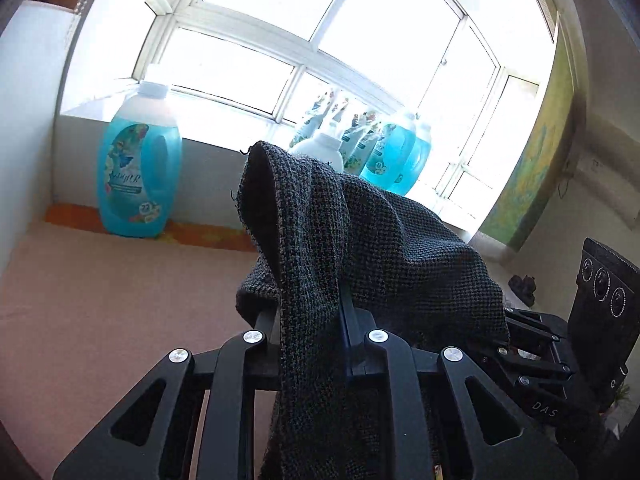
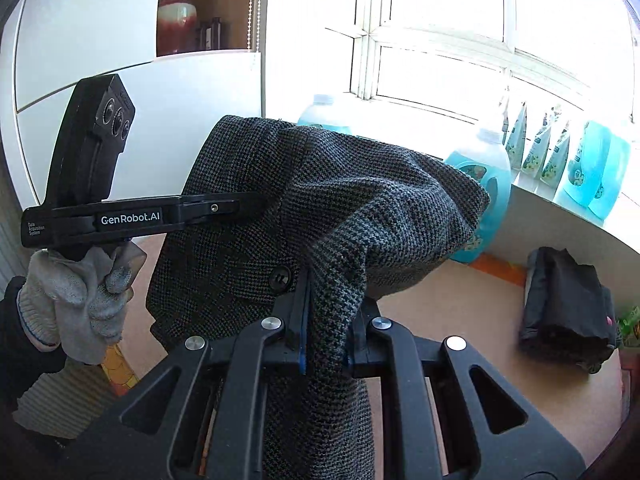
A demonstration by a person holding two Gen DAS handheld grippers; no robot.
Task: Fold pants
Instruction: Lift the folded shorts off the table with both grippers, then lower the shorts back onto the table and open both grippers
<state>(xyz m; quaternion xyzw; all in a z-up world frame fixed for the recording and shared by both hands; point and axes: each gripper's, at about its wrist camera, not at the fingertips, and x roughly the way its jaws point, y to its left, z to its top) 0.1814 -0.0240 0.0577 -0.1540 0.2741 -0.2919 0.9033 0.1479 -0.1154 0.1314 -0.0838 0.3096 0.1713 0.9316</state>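
Note:
The pants (image 1: 360, 240) are dark grey houndstooth cloth, held up in the air above the pinkish table (image 1: 100, 300). My left gripper (image 1: 310, 312) is shut on a fold of the cloth, which drapes over its fingers and hides the tips. My right gripper (image 2: 326, 316) is shut on the pants (image 2: 320, 200) near a black button (image 2: 280, 279). The left gripper (image 2: 248, 206) also shows in the right wrist view, clamped on the cloth's left edge and held by a gloved hand (image 2: 80, 292). The right gripper's body (image 1: 560, 344) shows at the right of the left wrist view.
Blue detergent bottles (image 1: 138, 168) and refill pouches (image 1: 352, 128) stand along the window sill. A folded black garment (image 2: 568, 308) lies on the table (image 2: 460, 312) at the right. A white cabinet (image 2: 120, 40) and a red vase (image 2: 177, 8) stand at the left.

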